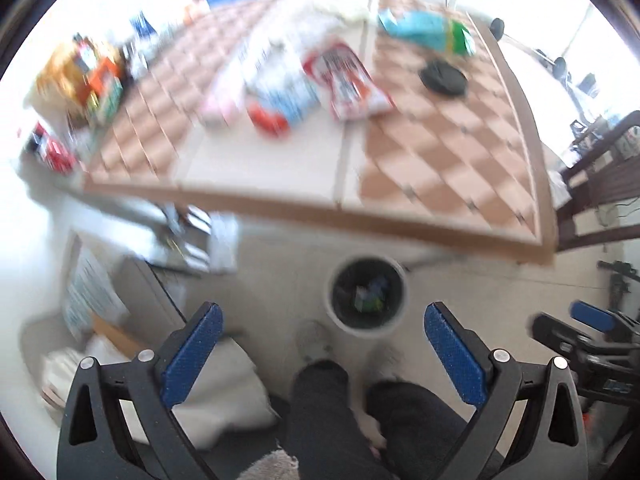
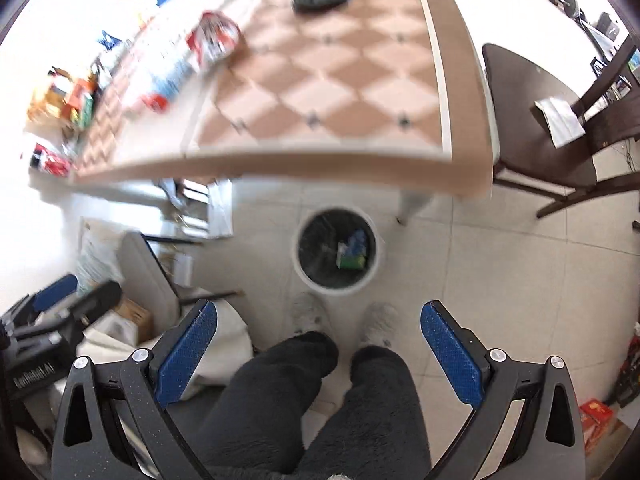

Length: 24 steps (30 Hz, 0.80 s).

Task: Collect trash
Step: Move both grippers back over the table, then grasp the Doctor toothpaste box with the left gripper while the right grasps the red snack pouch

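Observation:
A white bin with a dark liner (image 1: 366, 298) stands on the floor in front of the table; it also shows in the right wrist view (image 2: 338, 250), with some green and blue trash inside. On the tiled table (image 1: 440, 152) lie a red and white wrapper (image 1: 348, 80), a blue and white packet (image 1: 288, 96), a small red item (image 1: 268, 120), a teal and green bag (image 1: 432, 32) and a black disc (image 1: 444, 76). My left gripper (image 1: 324, 320) is open and empty above the floor near the bin. My right gripper (image 2: 318, 318) is open and empty too.
The person's legs and white slippers (image 2: 312, 316) are below the grippers. A dark wooden chair (image 2: 560, 128) stands right of the table. Boxes and bags (image 1: 96, 320) lie on the floor at left. Colourful packages (image 1: 88, 76) sit at the table's left edge.

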Motion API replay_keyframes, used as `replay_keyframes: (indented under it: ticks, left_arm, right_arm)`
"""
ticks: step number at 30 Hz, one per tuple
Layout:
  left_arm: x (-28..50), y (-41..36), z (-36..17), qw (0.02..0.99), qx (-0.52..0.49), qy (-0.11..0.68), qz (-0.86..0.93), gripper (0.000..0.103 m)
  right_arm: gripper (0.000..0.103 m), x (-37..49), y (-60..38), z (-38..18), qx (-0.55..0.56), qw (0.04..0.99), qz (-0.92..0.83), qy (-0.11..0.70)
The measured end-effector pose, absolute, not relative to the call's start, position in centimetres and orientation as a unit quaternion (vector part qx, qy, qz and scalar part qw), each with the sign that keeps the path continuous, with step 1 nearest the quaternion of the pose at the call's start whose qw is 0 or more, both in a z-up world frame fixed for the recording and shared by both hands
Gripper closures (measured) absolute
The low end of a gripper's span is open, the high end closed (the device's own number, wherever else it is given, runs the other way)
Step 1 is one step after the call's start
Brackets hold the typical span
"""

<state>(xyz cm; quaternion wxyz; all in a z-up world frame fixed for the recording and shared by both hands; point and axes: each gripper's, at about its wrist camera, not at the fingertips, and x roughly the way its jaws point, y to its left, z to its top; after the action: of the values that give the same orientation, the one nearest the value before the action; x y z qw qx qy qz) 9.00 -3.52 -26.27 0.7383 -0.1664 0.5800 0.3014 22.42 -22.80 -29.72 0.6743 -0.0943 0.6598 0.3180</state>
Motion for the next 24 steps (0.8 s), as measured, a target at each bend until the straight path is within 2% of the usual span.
replay_keyframes:
  ticks: [4,11,17,24]
  left_arm:
    - [10.8,2.4,-24.7,0.727,-0.126,0.58,0.344,0.0]
    - [13.6,15.3,-26.9,0.697,-0.11,0.6,0.376,0.0]
    - [18.3,23.8,-30.5,0.697,-0.155,0.621,0.322,0.0]
    - [23.8,27.5,-37.3,0.678,-0.181,0.668,0.247,0.0]
  right_arm:
    - [0.0,25.3,-20.6,-27.5,-0.082,0.679,0.306,0.662]
    - [0.0,31.2,-11.9,-27.4,-0.071,0.685,0.287,0.666]
    - [0.001,37.3,1.2,-30.2,-0.089,0.679,0.272,0.676]
    - [0.003,41.6,12.8,-37.1,-0.129,0.651,0.259,0.702]
